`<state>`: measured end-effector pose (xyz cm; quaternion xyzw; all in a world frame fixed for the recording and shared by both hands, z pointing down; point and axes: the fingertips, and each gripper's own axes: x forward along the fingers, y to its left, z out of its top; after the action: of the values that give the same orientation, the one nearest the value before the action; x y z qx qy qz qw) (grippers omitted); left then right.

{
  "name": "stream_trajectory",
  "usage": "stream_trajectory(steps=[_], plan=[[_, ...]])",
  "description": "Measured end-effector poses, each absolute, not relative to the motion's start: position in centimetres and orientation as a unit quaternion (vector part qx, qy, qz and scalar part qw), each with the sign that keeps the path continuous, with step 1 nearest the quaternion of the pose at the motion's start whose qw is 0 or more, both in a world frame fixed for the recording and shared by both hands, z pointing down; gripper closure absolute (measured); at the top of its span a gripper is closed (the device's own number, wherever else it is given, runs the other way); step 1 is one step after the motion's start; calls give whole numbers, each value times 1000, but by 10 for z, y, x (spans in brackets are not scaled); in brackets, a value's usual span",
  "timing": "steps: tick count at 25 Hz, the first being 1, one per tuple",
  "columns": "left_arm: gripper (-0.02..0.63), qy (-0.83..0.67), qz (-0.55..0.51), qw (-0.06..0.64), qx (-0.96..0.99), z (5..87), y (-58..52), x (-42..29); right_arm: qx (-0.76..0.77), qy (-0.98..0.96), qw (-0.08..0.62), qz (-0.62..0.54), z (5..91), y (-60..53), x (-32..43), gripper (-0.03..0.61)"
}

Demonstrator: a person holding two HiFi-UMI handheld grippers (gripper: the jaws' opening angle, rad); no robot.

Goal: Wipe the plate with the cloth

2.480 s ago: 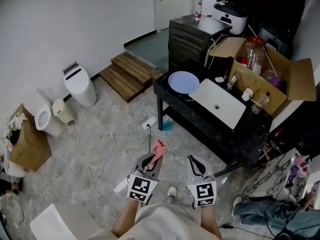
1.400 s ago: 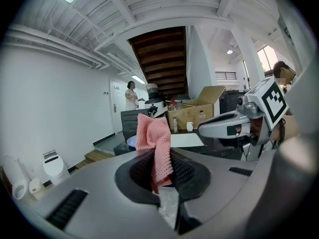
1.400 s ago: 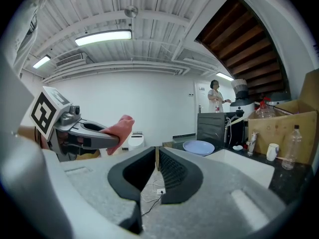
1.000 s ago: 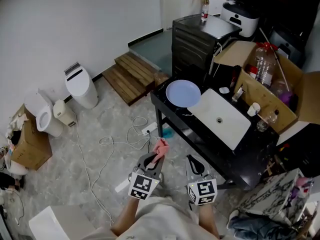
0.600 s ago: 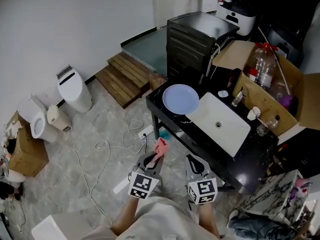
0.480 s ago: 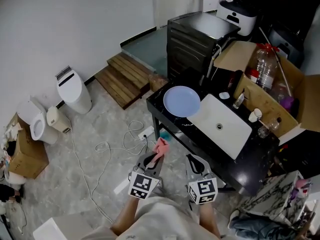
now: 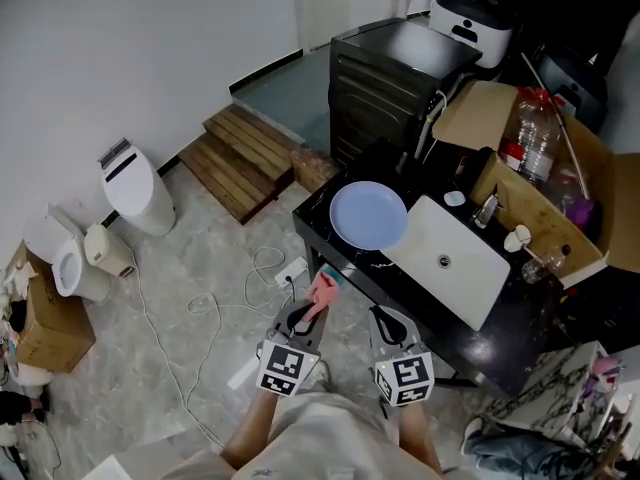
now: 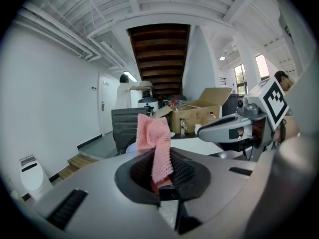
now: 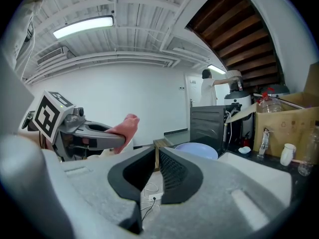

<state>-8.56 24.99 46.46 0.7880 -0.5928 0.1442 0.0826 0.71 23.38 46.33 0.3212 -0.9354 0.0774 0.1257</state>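
A pale blue plate (image 7: 368, 216) lies on the left end of a black table (image 7: 335, 183), ahead of both grippers. It also shows in the right gripper view as the plate (image 9: 197, 149). My left gripper (image 7: 308, 316) is shut on a pink cloth (image 7: 322, 292), which sticks up from its jaws as the cloth (image 8: 155, 144). My right gripper (image 7: 385, 324) is shut and holds nothing. Both grippers hang over the floor, short of the table's near edge. In the right gripper view the left gripper (image 9: 112, 139) and the cloth (image 9: 123, 127) show at left.
A white sink (image 7: 445, 259) sits beside the plate, with an open cardboard box (image 7: 545, 163) of bottles behind. A dark metal cabinet (image 7: 395, 63) stands past the table. White cables (image 7: 215, 303) and a power strip trail on the floor; wooden steps (image 7: 245, 153) and a white bin (image 7: 128, 183) lie left.
The table and plate have drawn nearer to both grippers. The grippers keep their pose, the left still holding the cloth.
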Motion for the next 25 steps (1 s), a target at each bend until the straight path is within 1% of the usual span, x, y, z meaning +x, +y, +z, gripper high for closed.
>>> stream_trajectory(steps=[13, 25], plan=[[581, -582, 133, 83, 798, 471, 211, -144, 334, -931, 131, 70, 464, 203, -55, 552], [581, -574, 112, 93, 806, 473, 186, -156, 350, -922, 154, 64, 466, 179, -62, 552]])
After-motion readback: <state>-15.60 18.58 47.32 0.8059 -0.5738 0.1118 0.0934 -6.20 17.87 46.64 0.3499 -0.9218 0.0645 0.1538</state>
